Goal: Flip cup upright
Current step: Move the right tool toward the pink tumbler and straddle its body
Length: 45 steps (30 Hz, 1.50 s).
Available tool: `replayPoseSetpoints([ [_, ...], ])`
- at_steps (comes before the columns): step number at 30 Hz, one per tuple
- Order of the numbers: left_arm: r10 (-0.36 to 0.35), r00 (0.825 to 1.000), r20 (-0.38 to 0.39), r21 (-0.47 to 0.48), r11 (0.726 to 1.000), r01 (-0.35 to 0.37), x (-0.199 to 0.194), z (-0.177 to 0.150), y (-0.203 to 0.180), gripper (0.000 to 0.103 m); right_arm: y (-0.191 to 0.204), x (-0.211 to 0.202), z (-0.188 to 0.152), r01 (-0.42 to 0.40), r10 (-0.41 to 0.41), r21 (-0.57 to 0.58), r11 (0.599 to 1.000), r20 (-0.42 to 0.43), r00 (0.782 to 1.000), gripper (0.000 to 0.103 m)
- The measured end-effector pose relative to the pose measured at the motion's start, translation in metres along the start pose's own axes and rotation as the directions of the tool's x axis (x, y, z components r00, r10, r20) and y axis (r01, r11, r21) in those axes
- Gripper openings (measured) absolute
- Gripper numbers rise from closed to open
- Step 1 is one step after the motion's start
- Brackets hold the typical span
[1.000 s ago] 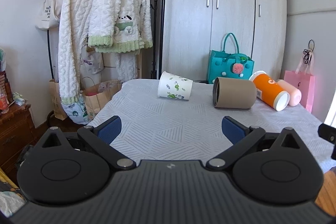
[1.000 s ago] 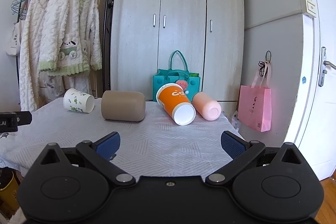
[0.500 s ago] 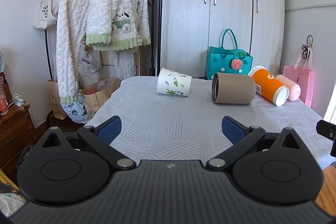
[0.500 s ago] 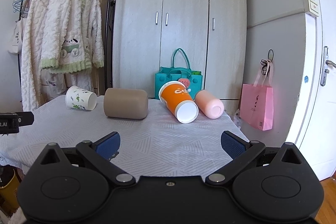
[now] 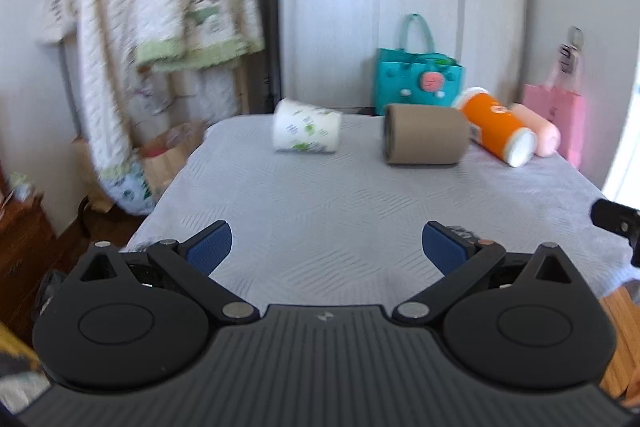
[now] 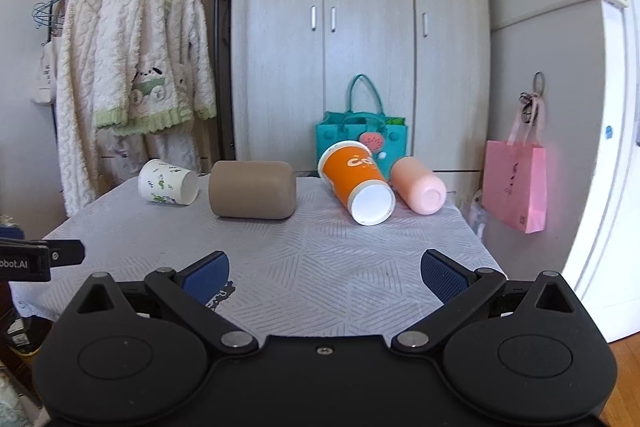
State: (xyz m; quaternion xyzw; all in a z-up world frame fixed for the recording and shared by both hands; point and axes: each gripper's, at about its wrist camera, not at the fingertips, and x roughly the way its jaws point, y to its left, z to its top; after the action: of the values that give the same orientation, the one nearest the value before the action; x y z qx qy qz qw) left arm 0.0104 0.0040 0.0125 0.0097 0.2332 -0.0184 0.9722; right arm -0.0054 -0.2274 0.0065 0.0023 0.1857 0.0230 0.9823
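Left wrist view is showing me the left gripper (image 5: 327, 247) hovering above the near part of the bench (image 5: 360, 195), and its blue fingers (image 5: 209, 246) are standing wide apart with nothing between them. Four cups are lying on their sides in a row at the far edge of the bench. The white cup with green leaves (image 5: 307, 131) is lying at the left end, and its wider open end is pointing to the right. Beside it, a little apart, the brown cup (image 5: 425, 135) is lying, then the orange cup (image 5: 496, 131), and the pink cup (image 5: 538, 135) is touching the orange one at the right end. This picture is blurred on the left side, so I cannot read the clothes there well. In the right wrist view I am seeing the right gripper (image 6: 325, 269) also above the near bench, its fingers (image 6: 444, 275) spread wide and holding nothing. From here the orange cup (image 6: 356, 183) is showing its white bottom toward me. A teal bag (image 6: 362, 137) is standing behind the cups, before the grey wardrobe (image 6: 360, 27), and a pink bag (image 6: 514, 185) is hanging at the right.
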Motion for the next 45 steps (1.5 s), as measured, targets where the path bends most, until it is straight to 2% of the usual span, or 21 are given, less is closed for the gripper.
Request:
replayPoseSetpoints([
  [4, -0.074, 0.997, -0.011, 0.139, 0.988, 0.074, 0.001, 0.025, -0.019, 0.103, -0.022, 0.000, 0.020, -0.115, 0.115, 0.003, 0.993, -0.051, 0.992, 0.103],
  [8, -0.125, 0.992, -0.031, 0.206, 0.970, 0.129, 0.007, 0.059, -0.035, 0.103, -0.046, 0.003, 0.044, -0.201, 0.201, 0.009, 0.979, -0.120, 0.972, 0.103],
  [10, -0.188, 0.980, -0.063, 0.185, 0.963, 0.196, 0.015, 0.080, -0.042, 0.103, -0.055, 0.006, 0.054, -0.209, 0.208, 0.007, 0.978, -0.148, 0.967, 0.103],
  [12, -0.261, 0.961, -0.092, 0.162, 0.948, 0.274, 0.025, 0.098, -0.051, 0.103, -0.062, 0.011, 0.063, -0.210, 0.208, 0.006, 0.978, -0.174, 0.963, 0.103],
  [14, -0.301, 0.947, -0.111, 0.160, 0.935, 0.316, 0.036, 0.114, -0.064, 0.103, -0.069, 0.015, 0.073, -0.216, 0.214, 0.011, 0.976, -0.195, 0.957, 0.103],
  [17, -0.311, 0.943, -0.114, 0.200, 0.923, 0.329, 0.054, 0.132, -0.087, 0.103, -0.075, 0.024, 0.088, -0.235, 0.228, -0.007, 0.972, -0.221, 0.948, 0.103],
  [21, -0.340, 0.926, -0.167, 0.247, 0.894, 0.373, 0.089, 0.151, -0.118, 0.103, -0.079, 0.044, 0.108, -0.249, 0.230, -0.042, 0.968, -0.255, 0.939, 0.103],
  [24, -0.347, 0.919, -0.185, 0.272, 0.881, 0.387, 0.114, 0.160, -0.138, 0.103, -0.083, 0.062, 0.121, -0.250, 0.220, -0.079, 0.965, -0.280, 0.934, 0.103],
  [29, -0.340, 0.924, -0.176, 0.275, 0.884, 0.378, 0.150, 0.171, -0.155, 0.103, -0.099, 0.098, 0.133, -0.244, 0.193, -0.127, 0.961, -0.323, 0.927, 0.103],
  [32, -0.359, 0.918, -0.169, 0.272, 0.878, 0.394, 0.169, 0.175, -0.161, 0.103, -0.111, 0.125, 0.139, -0.240, 0.182, -0.126, 0.963, -0.356, 0.917, 0.099],
  [33, -0.373, 0.913, -0.167, 0.268, 0.874, 0.406, 0.174, 0.177, -0.164, 0.103, -0.115, 0.134, 0.141, -0.242, 0.182, -0.123, 0.962, -0.368, 0.912, 0.094],
  [38, -0.406, 0.891, -0.203, 0.238, 0.862, 0.447, 0.205, 0.185, -0.181, 0.103, -0.136, 0.187, 0.150, -0.242, 0.178, -0.088, 0.966, -0.452, 0.874, 0.082],
  [41, -0.396, 0.890, -0.228, 0.228, 0.867, 0.444, 0.223, 0.191, -0.191, 0.103, -0.146, 0.212, 0.153, -0.246, 0.180, -0.066, 0.967, -0.506, 0.844, 0.073],
  [45, -0.390, 0.875, -0.286, 0.204, 0.868, 0.453, 0.248, 0.197, -0.195, 0.101, -0.159, 0.242, 0.156, -0.236, 0.183, -0.022, 0.972, -0.563, 0.806, 0.074],
])
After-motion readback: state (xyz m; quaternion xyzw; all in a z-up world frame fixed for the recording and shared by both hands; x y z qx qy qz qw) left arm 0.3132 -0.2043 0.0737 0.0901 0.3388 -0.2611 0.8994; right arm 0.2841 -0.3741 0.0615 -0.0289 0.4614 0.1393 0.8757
